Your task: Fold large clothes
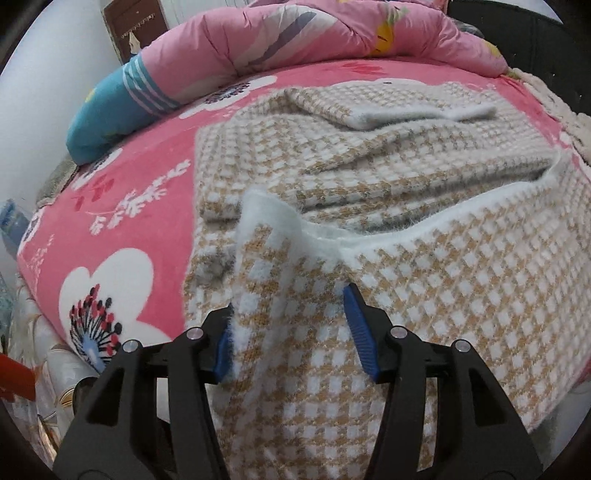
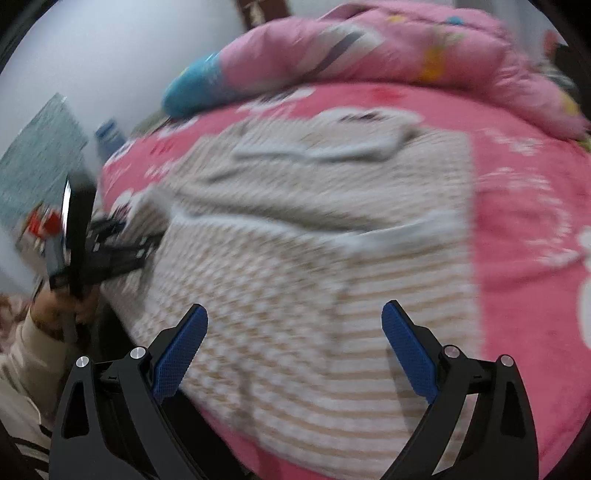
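A large tan-and-white checked knit garment [image 1: 369,184] lies spread on a pink flowered bed sheet [image 1: 140,206], its sleeves folded across the body. My left gripper [image 1: 288,325] is open over the garment's near edge, and a raised fold with a white fuzzy hem [image 1: 266,218] stands between its blue pads without being clamped. In the blurred right wrist view the garment [image 2: 295,240] fills the middle. My right gripper [image 2: 295,343] is open and empty above its near part. The left gripper [image 2: 110,243] shows at the garment's left edge, held by a hand.
A rolled pink quilt [image 1: 295,33] and a blue pillow [image 1: 110,110] lie along the far side of the bed. The bed's left edge [image 1: 40,295] drops to cluttered floor items. A white wall [image 2: 110,55] stands at the back left.
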Demonstrator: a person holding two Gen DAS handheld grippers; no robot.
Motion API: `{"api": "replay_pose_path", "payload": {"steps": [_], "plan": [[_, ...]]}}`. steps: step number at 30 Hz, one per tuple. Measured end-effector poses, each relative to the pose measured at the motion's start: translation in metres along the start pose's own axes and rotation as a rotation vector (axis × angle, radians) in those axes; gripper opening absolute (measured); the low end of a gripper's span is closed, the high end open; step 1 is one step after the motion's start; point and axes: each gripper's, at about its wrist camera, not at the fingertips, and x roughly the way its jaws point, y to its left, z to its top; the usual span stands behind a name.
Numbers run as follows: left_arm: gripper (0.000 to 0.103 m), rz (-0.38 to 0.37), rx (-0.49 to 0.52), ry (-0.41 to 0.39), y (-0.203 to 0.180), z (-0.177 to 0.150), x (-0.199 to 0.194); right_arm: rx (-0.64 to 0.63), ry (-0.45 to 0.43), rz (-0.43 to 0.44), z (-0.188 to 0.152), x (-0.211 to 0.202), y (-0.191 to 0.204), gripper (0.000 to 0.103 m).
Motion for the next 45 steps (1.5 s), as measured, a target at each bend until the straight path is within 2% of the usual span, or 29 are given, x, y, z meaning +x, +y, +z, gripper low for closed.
{"api": "replay_pose_path", "payload": {"steps": [5,8,11,12,13,16,25,33,38,45], "plan": [[0.051,0.035,-0.009,-0.004,-0.003,-0.001,-0.001,0.055,-0.021,-0.069,0.014,0.008,-0.030,0.092],[0.051,0.067,0.007,-0.010,-0.007,-0.001,-0.003,0.049,-0.006,-0.100,0.026,0.029,-0.038,0.086],[0.051,0.093,0.028,-0.014,-0.014,0.001,-0.001,0.060,0.014,-0.139,0.032,0.044,-0.045,0.077],[0.051,0.099,0.032,-0.015,-0.015,0.001,-0.001,0.070,0.024,-0.141,0.033,0.047,-0.048,0.071],[0.051,0.101,0.033,-0.015,-0.016,0.001,-0.001,0.084,0.034,-0.134,0.033,0.049,-0.052,0.065],[0.051,0.096,0.031,-0.013,-0.016,0.001,-0.001,0.109,0.041,-0.112,0.027,0.045,-0.058,0.060],[0.051,0.103,0.035,-0.015,-0.018,0.001,-0.002,0.149,0.032,0.006,0.003,0.006,-0.058,0.048],[0.051,0.100,0.036,-0.015,-0.017,0.001,-0.002,0.176,0.051,0.016,0.011,0.023,-0.068,0.046],[0.051,0.103,0.038,-0.014,-0.019,0.002,-0.002,0.204,0.065,0.052,0.017,0.039,-0.074,0.045],[0.051,0.103,0.036,-0.014,-0.019,0.002,-0.003,0.213,0.094,0.078,0.016,0.040,-0.076,0.045]]}}
